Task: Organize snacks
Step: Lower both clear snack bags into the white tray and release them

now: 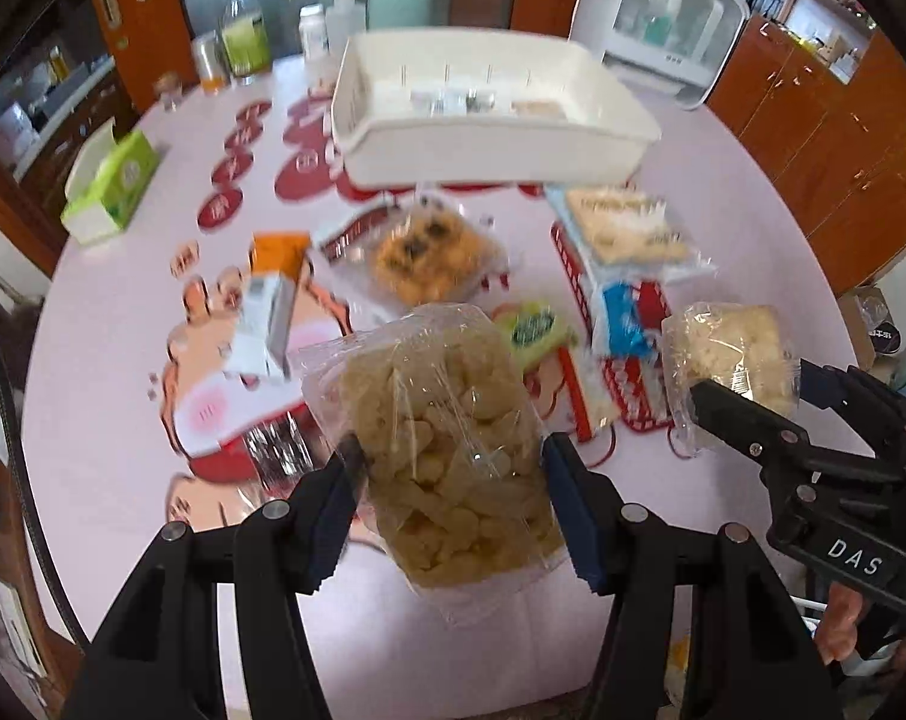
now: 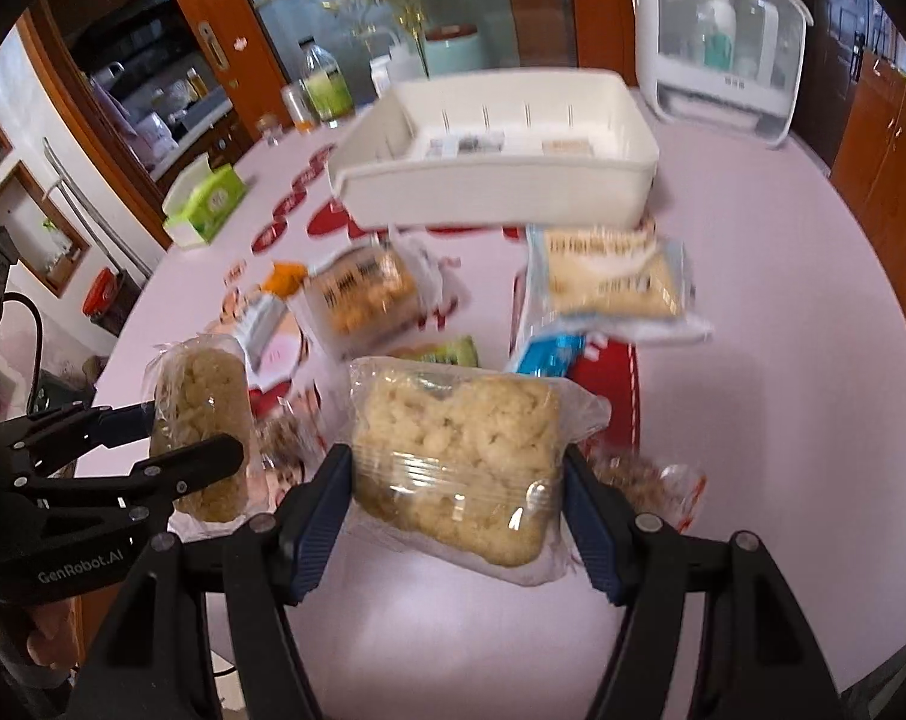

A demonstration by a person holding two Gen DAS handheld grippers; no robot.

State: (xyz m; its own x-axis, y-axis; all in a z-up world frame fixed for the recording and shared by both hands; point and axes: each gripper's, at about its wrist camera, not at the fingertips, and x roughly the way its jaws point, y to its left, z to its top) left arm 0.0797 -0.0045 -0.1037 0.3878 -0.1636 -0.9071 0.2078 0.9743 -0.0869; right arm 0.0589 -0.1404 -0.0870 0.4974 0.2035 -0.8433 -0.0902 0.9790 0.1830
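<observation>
A: What does the left gripper (image 1: 453,468) hold?

B: Its jaws pinch a clear bag of tan puffed snack (image 1: 447,450) from both sides, lifted above the pink desk (image 1: 123,420).

A: And the right gripper (image 2: 456,480)?

B: Its jaws pinch a clear bag of pale puffed rice cake (image 2: 459,456), also held above the desk. The two bags are near each other, side by side.

A: Where is the white tray (image 1: 489,150)?

B: It stands farther back on the desk. Between it and the grippers lie other packets: an orange cookie pack (image 1: 429,258), a cracker pack with blue edge (image 1: 627,228), and a small green packet (image 1: 534,330). A green tissue box (image 1: 111,186) sits far left.
</observation>
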